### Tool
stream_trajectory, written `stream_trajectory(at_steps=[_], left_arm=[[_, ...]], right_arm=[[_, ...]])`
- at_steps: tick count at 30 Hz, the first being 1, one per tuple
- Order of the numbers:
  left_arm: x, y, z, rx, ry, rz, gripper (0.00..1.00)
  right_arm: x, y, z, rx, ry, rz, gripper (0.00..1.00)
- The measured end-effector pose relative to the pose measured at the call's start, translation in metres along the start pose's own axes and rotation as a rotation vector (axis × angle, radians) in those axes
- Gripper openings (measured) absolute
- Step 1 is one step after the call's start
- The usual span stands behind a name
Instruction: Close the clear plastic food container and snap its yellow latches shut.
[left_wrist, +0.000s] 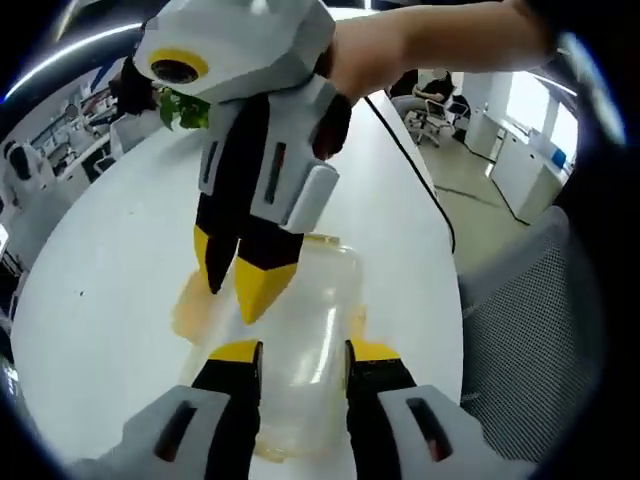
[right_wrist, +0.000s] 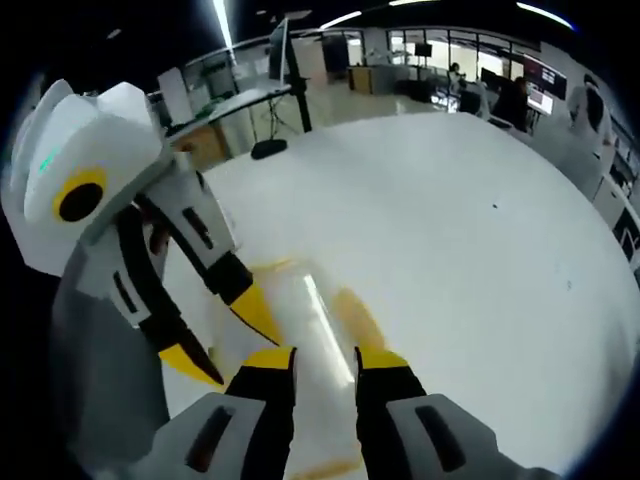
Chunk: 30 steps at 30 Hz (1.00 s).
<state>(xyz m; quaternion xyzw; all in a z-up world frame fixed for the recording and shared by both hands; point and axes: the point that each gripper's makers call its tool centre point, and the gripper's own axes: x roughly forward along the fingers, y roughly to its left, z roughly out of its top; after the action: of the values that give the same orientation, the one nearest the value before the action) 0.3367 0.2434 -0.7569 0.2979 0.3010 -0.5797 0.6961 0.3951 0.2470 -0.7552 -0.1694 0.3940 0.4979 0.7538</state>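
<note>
The clear plastic food container (left_wrist: 300, 330) lies on the white table (left_wrist: 110, 260), with a yellow latch (left_wrist: 188, 305) on its left side. My left gripper (left_wrist: 305, 352) hovers open over its near end, the lid showing between the jaws. The right gripper (left_wrist: 238, 282) comes down from above, its yellow tips slightly apart on or just over the lid. In the right gripper view, my right gripper (right_wrist: 325, 360) is open above the container (right_wrist: 320, 320), a yellow latch (right_wrist: 352, 305) just beyond. The left gripper (right_wrist: 222, 338) enters from the left, open.
A black cable (left_wrist: 410, 160) runs along the table's right edge beside a mesh chair (left_wrist: 530, 330). A green plant (left_wrist: 180, 108) stands at the far end. A monitor base (right_wrist: 268, 148) sits at the table's back edge, with office desks behind.
</note>
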Motion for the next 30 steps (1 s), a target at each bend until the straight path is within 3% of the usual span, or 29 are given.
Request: stream_trajectory(at_steps=[4, 8, 19, 22, 26, 28, 29, 30], left_arm=[[-0.001, 0.001, 0.001, 0.029, -0.001, 0.035, 0.33], [0.000, 0.000, 0.001, -0.002, -0.021, 0.035, 0.32], [-0.001, -0.004, 0.003, 0.005, -0.032, 0.069, 0.34], [-0.001, -0.005, 0.004, 0.035, -0.020, 0.069, 0.33], [-0.001, -0.003, 0.004, 0.064, -0.001, 0.082, 0.44], [0.001, -0.007, -0.004, 0.093, 0.052, 0.064, 0.46], [0.003, -0.009, -0.008, 0.145, 0.078, 0.059, 0.45], [0.005, -0.011, -0.009, 0.150, 0.080, 0.058, 0.45]], right_arm=[[0.001, 0.000, 0.004, 0.009, -0.007, 0.014, 0.24], [0.000, -0.005, 0.008, 0.012, -0.023, 0.000, 0.30], [0.007, -0.004, -0.005, 0.009, 0.044, 0.060, 0.36], [0.008, -0.004, -0.005, 0.007, 0.056, 0.081, 0.36], [0.010, -0.005, -0.008, 0.001, 0.091, 0.102, 0.37], [0.010, -0.003, -0.008, -0.009, 0.093, 0.110, 0.37], [0.010, -0.003, -0.008, -0.009, 0.094, 0.109, 0.37], [0.010, -0.003, -0.008, -0.012, 0.093, 0.109, 0.37]])
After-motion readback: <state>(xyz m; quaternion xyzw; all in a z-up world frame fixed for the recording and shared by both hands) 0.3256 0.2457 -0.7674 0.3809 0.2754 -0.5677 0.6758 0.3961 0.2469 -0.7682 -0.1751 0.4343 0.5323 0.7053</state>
